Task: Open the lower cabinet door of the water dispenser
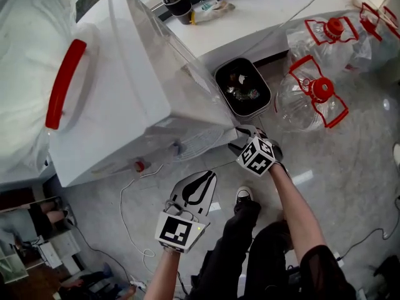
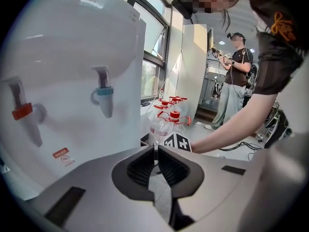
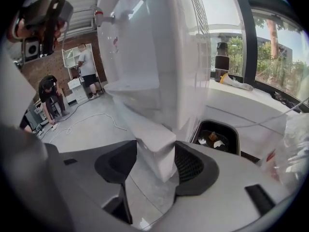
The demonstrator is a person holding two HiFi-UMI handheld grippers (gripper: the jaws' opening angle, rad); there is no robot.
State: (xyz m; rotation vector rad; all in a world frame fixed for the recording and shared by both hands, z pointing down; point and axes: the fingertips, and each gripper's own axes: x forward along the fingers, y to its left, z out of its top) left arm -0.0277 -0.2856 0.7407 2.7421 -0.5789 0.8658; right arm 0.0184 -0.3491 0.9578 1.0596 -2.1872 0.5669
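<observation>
The white water dispenser [image 1: 125,86] fills the upper left of the head view; its red tap [image 2: 21,111] and blue tap [image 2: 104,93] show in the left gripper view. My right gripper [image 1: 240,136] is low at the dispenser's front right corner. In the right gripper view the white edge of the lower cabinet door [image 3: 154,144] fills the gap between the pads, and the right gripper [image 3: 155,151] is shut on it. My left gripper [image 1: 205,177] hangs over the floor in front of the dispenser, apart from it. The left gripper [image 2: 155,149] is shut with nothing in it.
A black waste bin [image 1: 242,87] stands right beside the dispenser. Empty clear water bottles with red handles [image 1: 312,92] lie on the floor to the right. A white cable [image 1: 128,211] trails on the floor. A white counter [image 1: 250,17] runs behind. A person [image 2: 236,81] stands farther off.
</observation>
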